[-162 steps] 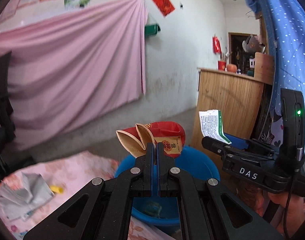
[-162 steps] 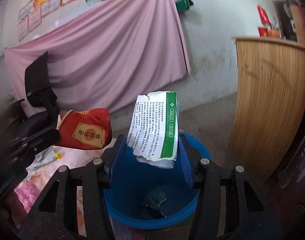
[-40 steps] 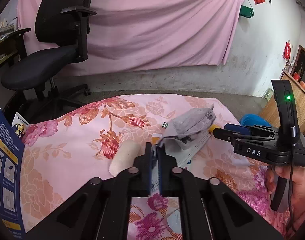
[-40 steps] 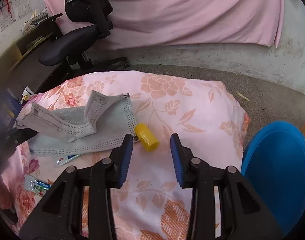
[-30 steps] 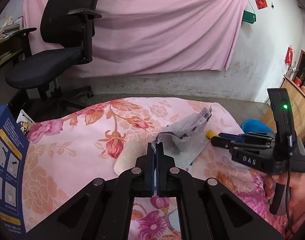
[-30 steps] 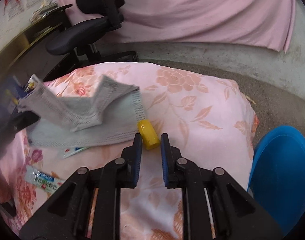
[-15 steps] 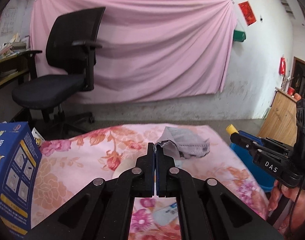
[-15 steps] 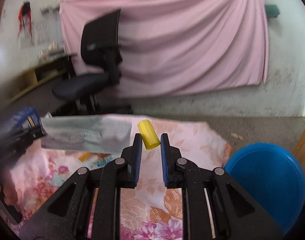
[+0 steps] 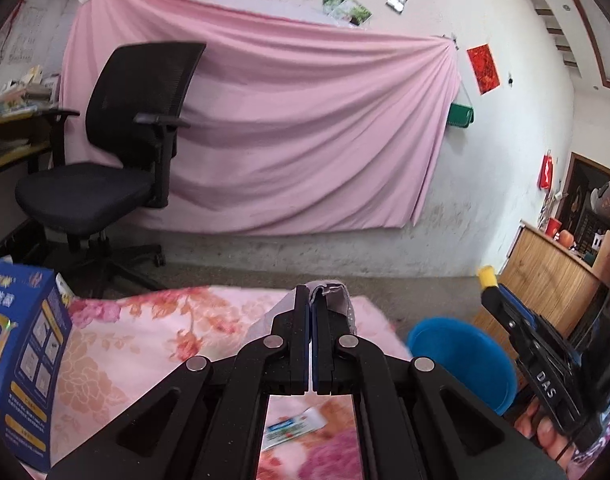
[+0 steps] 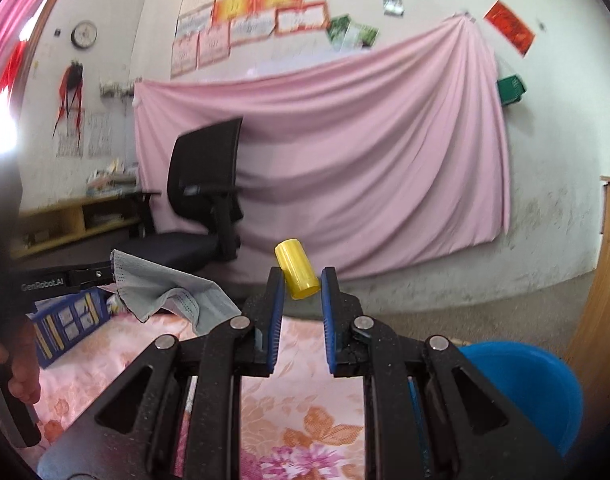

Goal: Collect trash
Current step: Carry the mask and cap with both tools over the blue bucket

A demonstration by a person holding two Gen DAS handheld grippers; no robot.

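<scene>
Left hand-held gripper (image 9: 310, 308) clamps grey mask (image 10: 165, 292); right hand-held gripper (image 10: 301, 280) pinches yellow cap (image 10: 296, 274); floral cloth (image 9: 145, 332), pink curtain (image 9: 285, 140).

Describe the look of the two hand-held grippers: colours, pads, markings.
Both are matte black linkage frames with silver pivot rivets and blue pads on the fingers. The left hand-held gripper carries white "GenRobot.AI" lettering along its side, seen in the right wrist view. The right hand-held gripper has "DAS" in white on its body, seen in the left wrist view. No sleeves or cables are clearly visible.
</scene>
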